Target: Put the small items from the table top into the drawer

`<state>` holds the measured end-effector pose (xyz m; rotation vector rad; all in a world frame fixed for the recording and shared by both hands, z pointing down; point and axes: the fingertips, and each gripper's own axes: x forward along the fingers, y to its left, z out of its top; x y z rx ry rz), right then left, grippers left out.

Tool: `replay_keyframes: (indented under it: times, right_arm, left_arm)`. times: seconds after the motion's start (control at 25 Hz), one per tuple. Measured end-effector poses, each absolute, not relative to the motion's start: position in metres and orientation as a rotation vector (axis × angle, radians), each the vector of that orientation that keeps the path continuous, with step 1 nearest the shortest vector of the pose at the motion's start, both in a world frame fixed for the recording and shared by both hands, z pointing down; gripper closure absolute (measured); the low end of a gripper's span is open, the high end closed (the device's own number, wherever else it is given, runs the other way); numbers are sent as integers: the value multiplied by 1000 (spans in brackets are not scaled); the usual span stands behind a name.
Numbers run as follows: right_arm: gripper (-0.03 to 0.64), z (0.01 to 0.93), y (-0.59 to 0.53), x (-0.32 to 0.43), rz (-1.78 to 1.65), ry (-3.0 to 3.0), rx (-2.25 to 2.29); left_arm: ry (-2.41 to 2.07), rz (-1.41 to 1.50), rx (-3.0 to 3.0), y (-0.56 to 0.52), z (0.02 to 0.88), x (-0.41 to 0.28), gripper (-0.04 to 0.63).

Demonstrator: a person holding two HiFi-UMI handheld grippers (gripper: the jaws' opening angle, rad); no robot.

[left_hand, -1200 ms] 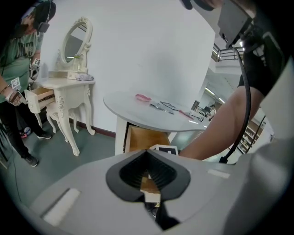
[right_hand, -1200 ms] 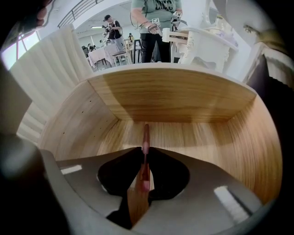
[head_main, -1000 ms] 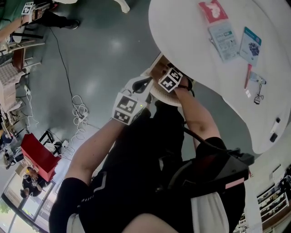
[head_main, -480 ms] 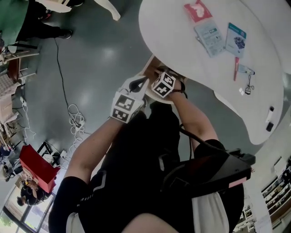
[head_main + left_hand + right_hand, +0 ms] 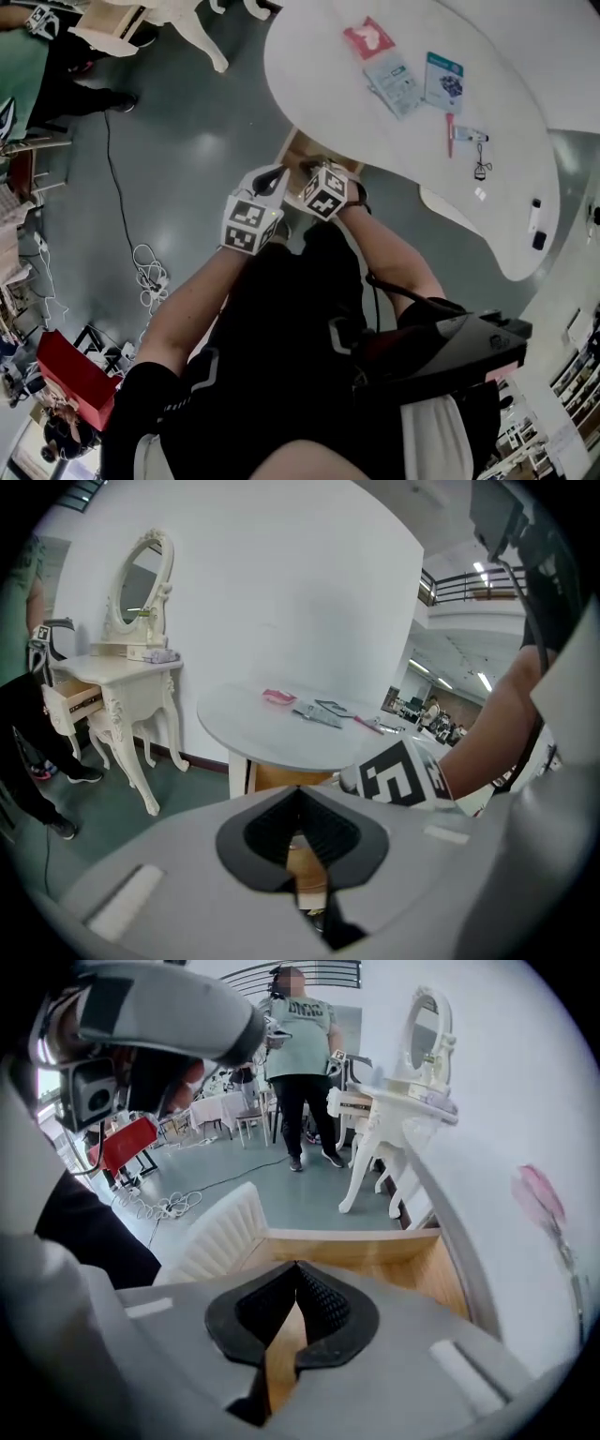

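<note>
Head view: my left gripper (image 5: 278, 176) and right gripper (image 5: 307, 170), frame centre, at the open light wooden drawer (image 5: 298, 148). Red packet (image 5: 367, 37), blue-grey cards (image 5: 395, 79) and red pen (image 5: 450, 133) lie on the white round table (image 5: 319, 84), upper right.
Left gripper view: jaws together, empty.
Right gripper view: jaws together, empty.

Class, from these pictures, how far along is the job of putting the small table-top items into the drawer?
Done: the drawer stands open. In hand: nothing; the right claw has just closed empty over it, the left claw is shut and empty. Left: red packet, grey packet, blue card and red pen lie on the table.
</note>
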<state>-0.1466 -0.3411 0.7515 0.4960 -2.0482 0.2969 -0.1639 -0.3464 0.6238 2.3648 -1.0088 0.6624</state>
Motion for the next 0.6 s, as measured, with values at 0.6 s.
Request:
replay_keyframes:
  times: [0.6]
  right_arm:
    - [614,632,-347,-137,415,-2197,753]
  left_arm:
    - [-1009,588,2408,-359,580,-151,595]
